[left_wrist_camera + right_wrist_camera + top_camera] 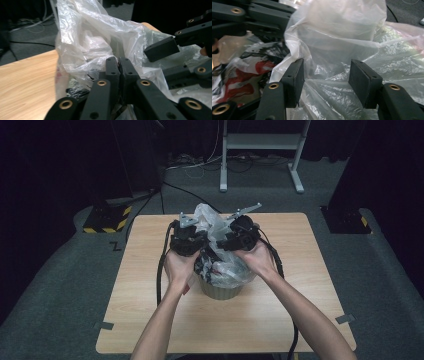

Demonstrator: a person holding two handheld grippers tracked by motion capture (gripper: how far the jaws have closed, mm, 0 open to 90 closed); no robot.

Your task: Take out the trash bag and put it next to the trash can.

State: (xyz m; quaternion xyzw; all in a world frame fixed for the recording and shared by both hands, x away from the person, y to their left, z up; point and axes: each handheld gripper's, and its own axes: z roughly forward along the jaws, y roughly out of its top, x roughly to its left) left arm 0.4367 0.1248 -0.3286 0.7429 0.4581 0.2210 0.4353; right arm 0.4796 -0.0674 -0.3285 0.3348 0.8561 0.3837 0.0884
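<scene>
A round grey bin (220, 291) stands on the light wooden desk (145, 285), near its middle. A clear crumpled plastic bag (212, 222) sits in the bin and rises above its rim. The left tongs (187, 240) are at the bag's left side, the right tongs (240, 234) at its right, with the bag between them. Behind the desk, on the floor, stands a white metal frame (260, 142), with yellow-and-black striped blocks (106, 218) to the desk's far left.
</scene>
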